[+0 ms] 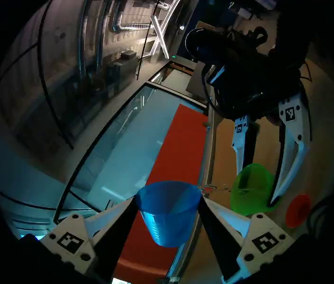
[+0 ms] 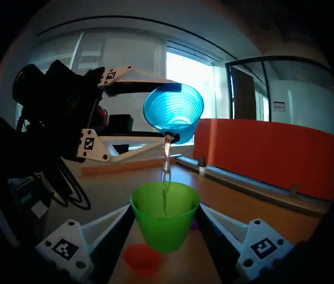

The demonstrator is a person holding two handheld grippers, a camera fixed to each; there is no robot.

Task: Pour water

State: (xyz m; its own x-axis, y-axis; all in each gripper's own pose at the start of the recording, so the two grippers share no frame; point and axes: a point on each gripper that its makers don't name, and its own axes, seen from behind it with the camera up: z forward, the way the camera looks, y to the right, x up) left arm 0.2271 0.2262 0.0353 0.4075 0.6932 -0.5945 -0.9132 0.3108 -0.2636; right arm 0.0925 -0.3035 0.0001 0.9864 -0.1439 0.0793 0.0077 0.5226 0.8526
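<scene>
**Blue cup over green cup, mid-pour**

Blue cup (image 1: 169, 215) sits right up against the camera in the left gripper view. My left gripper (image 1: 167, 202) is clamped on it, one finger pressed into each side. I've pinched it on the body below the rim so the lip is free to pour over. In the right gripper view it's tipped well over, mouth facing that camera, held above and a bit beyond the green cup (image 2: 165, 217).

My right gripper (image 2: 165, 208) is closed on the green cup the same way, a finger on either wall. It holds the cup upright with the mouth open to the top. My thinking is that a light plastic cup could skid or tip when water lands in it. Can't tell whether its base rests on the tabletop (image 2: 233, 199) or hangs just above it.

Water (image 2: 166, 161) leaves the low edge of the blue cup as a thin stream and drops into the green one, roughly mid-mouth. I'd say the pour is under way, but I can't make out how much is left in the blue cup.

Small orange cup (image 2: 140, 258) sits on the tabletop just in front of the green one, nearer the camera. If my tilt gets shaky, the stream could wander toward the rim, so slow and steady is my guess.
</scene>
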